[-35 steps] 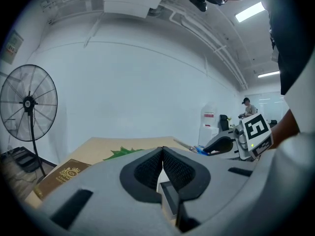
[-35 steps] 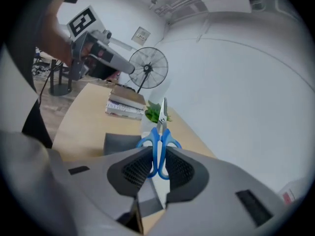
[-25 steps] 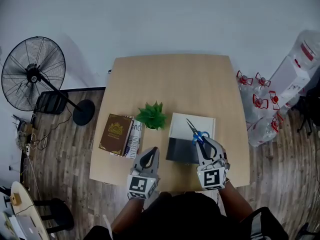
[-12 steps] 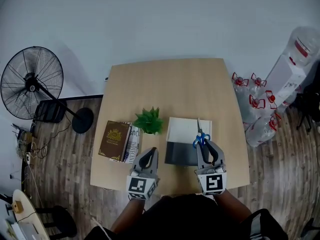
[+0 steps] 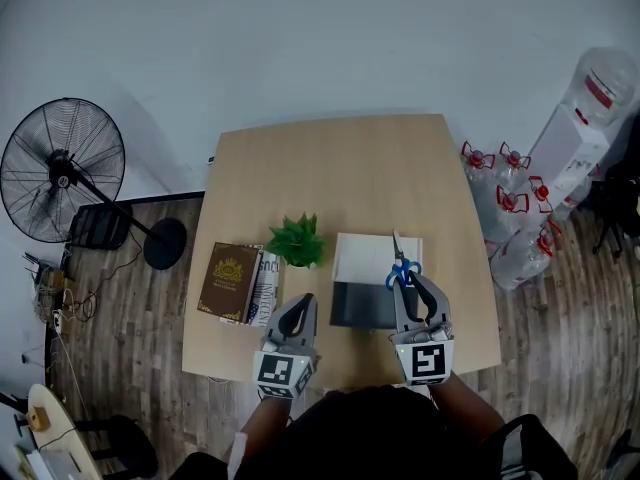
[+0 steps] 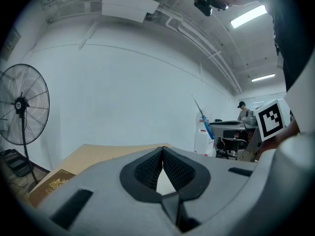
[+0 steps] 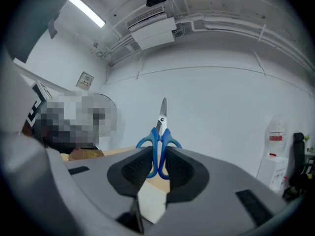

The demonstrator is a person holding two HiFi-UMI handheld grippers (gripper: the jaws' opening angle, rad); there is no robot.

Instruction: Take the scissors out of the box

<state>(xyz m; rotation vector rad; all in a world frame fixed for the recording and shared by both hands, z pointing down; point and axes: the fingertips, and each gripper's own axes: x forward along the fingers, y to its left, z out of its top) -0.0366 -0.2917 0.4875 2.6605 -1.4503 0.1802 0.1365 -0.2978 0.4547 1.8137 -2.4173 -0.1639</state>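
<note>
My right gripper is shut on the blue-handled scissors, held above the box with the blades pointing away from me. In the right gripper view the scissors stand upright, handles pinched between the pads, steel tip up. The box is dark inside, with a white lid lying open behind it. My left gripper hovers shut and empty near the table's front edge, left of the box; in the left gripper view its pads meet at the tip.
A small green potted plant and a brown book on a stack sit left of the box on the wooden table. A standing fan is at the far left. Water bottles crowd the floor right of the table.
The right gripper rose a little and rolled, so the scissors' blades swung from pointing up-left to pointing straight away. The left gripper stayed put.
</note>
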